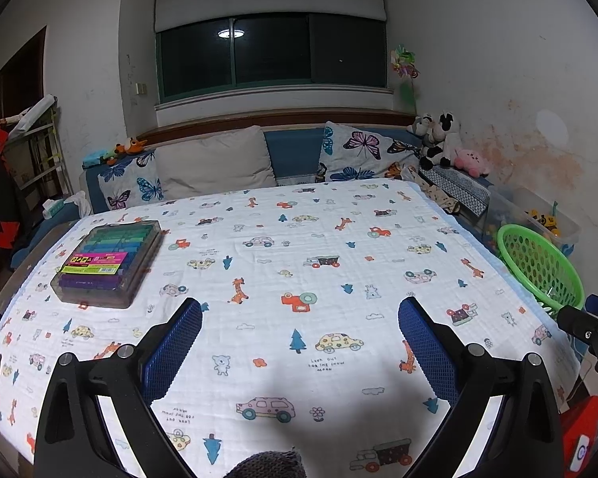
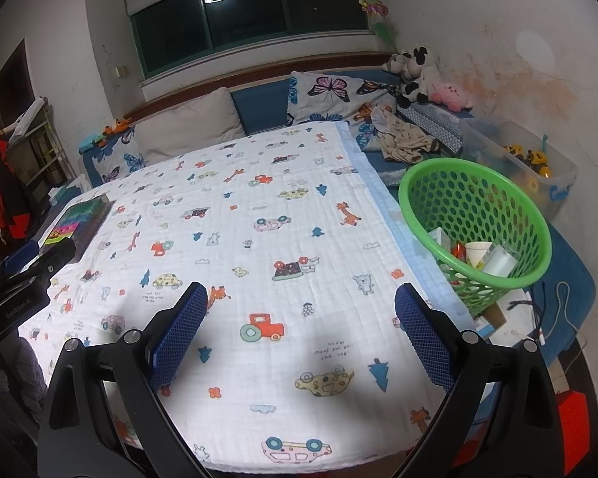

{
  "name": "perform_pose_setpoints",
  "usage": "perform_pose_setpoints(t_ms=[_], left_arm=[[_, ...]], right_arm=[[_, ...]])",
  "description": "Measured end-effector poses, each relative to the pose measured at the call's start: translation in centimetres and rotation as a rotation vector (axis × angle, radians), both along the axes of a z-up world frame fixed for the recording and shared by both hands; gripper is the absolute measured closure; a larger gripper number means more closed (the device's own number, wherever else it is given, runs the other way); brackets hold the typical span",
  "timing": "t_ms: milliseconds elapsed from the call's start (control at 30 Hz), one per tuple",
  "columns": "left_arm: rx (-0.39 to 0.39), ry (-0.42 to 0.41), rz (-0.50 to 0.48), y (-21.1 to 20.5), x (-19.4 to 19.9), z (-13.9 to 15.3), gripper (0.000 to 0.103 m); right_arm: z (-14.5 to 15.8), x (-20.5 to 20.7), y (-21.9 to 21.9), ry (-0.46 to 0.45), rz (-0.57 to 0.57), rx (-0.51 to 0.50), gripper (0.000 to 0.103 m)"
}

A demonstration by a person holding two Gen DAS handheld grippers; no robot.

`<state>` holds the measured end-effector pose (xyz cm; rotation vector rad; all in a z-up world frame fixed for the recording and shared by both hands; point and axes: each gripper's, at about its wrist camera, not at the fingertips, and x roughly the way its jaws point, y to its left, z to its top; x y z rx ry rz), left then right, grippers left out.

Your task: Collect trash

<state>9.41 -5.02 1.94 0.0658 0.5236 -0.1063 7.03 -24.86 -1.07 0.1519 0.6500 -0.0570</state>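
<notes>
A green perforated basket (image 2: 438, 183) stands to the right of the table and holds a paper cup (image 2: 476, 251) and several pieces of trash; it also shows in the left wrist view (image 1: 546, 267). My left gripper (image 1: 301, 314) is open and empty above the patterned cloth (image 1: 283, 271). My right gripper (image 2: 301, 298) is open and empty above the same cloth (image 2: 259, 207), left of the basket. No loose trash shows on the cloth.
A clear case of coloured markers (image 1: 109, 263) lies at the table's left side. A sofa with pillows (image 1: 215, 163) and plush toys (image 1: 442, 143) stands behind. A clear toy bin (image 2: 530, 159) sits beyond the basket. Cables (image 2: 554, 310) lie by the basket's base.
</notes>
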Motion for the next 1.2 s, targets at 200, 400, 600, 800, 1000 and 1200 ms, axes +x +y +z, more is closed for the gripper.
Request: perform_pose_setpoints(t_ms=[200, 400, 600, 800, 1000, 1200], left_arm=[[0.002, 0.002, -0.001, 0.08, 0.06, -0.06, 0.007], [0.003, 0.003, 0.000, 0.04, 0.11, -0.12, 0.007], [0.006, 0.005, -0.001, 0.00, 0.13, -0.37, 0.007], [0.014, -0.001, 0.000, 0.15, 0.11, -0.70, 0.007], [0.012, -0.004, 0.015, 0.26, 0.01, -0.78, 0.007], [0.009, -0.010, 0.019, 0.40, -0.03, -0.63, 0.007]], right_arm=[[0.01, 0.06, -0.02, 0.000, 0.004, 0.003, 0.009], [-0.01, 0.13, 0.01, 0.000, 0.004, 0.004, 0.009], [-0.11, 0.28, 0.10, 0.003, 0.007, 0.009, 0.009], [-0.14, 0.24, 0.11, 0.004, 0.006, 0.007, 0.009], [-0.22, 0.19, 0.03, 0.004, 0.005, 0.009, 0.009], [-0.18, 0.16, -0.02, 0.004, 0.004, 0.008, 0.009]])
